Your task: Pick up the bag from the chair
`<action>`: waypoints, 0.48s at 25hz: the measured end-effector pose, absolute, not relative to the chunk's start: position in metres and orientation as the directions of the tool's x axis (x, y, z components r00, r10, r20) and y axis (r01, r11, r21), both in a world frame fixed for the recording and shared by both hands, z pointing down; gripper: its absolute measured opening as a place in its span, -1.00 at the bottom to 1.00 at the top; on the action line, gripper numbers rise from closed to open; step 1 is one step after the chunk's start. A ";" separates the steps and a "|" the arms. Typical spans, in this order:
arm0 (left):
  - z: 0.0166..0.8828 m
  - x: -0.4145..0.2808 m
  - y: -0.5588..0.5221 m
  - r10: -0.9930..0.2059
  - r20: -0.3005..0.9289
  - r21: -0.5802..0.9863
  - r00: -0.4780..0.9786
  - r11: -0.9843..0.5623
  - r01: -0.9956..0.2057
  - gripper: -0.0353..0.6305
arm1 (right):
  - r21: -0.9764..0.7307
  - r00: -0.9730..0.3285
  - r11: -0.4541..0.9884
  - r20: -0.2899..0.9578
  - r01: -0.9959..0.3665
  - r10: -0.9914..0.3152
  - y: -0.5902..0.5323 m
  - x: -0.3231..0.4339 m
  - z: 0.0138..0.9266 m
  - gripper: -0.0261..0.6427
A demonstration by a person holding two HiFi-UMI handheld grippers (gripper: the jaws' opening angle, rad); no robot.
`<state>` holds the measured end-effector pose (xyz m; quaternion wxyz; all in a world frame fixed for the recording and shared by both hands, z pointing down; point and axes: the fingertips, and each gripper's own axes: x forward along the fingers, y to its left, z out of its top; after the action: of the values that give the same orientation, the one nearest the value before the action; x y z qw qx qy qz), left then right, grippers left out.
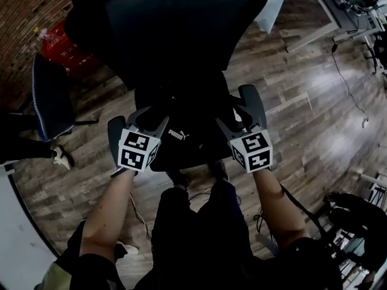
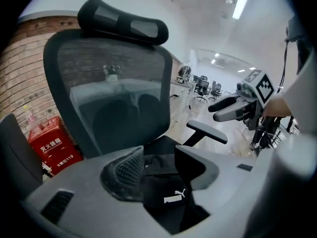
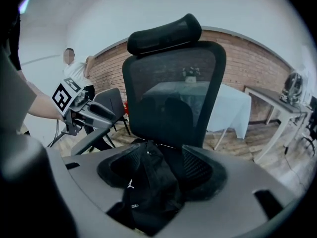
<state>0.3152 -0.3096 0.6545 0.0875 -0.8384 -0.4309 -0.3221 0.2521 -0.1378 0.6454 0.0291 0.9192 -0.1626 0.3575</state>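
- Grey fingers (image 2: 124,170) of left gripper (image 2: 157,158): parted, closed on nothing; black bag (image 2: 168,197) shows in the gap (white logo up).
- Right gripper (image 3: 161,160): fingers (image 3: 200,170) likewise parted, bag in the gap.
- Bag lies on the seat of the black mesh chair (image 2: 114,98).
- Wood-plank floor (image 1: 290,101) below.

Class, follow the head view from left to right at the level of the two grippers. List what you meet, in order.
Dark side chair → left gripper → black bag → right gripper → wood floor.
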 end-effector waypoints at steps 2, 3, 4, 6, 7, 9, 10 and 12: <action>0.680 0.325 -0.305 0.659 0.643 0.168 0.391 -0.619 0.767 -0.25 | -0.063 0.670 -0.946 0.690 -0.320 -0.272 -0.135 0.254 0.666 -0.06; 0.692 0.330 -0.304 0.654 0.655 0.190 0.378 -0.627 0.755 -0.23 | -0.061 0.659 -0.945 0.703 -0.321 -0.269 -0.134 0.254 0.677 0.01; 0.705 0.334 -0.303 0.648 0.666 0.207 0.369 -0.637 0.743 -0.20 | -0.063 0.646 -0.944 0.714 -0.325 -0.270 -0.134 0.254 0.689 0.06; 0.729 0.343 -0.305 0.629 0.688 0.225 0.362 -0.660 0.717 -0.17 | -0.077 0.617 -0.940 0.736 -0.333 -0.279 -0.135 0.252 0.714 0.11; 0.740 0.348 -0.306 0.618 0.698 0.235 0.362 -0.675 0.700 -0.16 | -0.086 0.602 -0.937 0.746 -0.337 -0.285 -0.136 0.252 0.727 0.13; 0.761 0.358 -0.309 0.598 0.713 0.253 0.367 -0.707 0.660 -0.13 | -0.102 0.570 -0.931 0.766 -0.350 -0.298 -0.137 0.250 0.752 0.16; 0.770 0.362 -0.311 0.587 0.720 0.254 0.370 -0.719 0.647 -0.12 | -0.106 0.553 -0.927 0.776 -0.359 -0.303 -0.137 0.248 0.763 0.17; 0.789 0.367 -0.312 0.568 0.736 0.243 0.368 -0.729 0.640 -0.10 | -0.110 0.523 -0.922 0.796 -0.371 -0.305 -0.138 0.245 0.785 0.18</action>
<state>0.3673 -0.3120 0.7891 0.0417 -0.8259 -0.3657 -0.4270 0.2454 -0.1377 0.7851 0.0369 0.8718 -0.1938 0.4485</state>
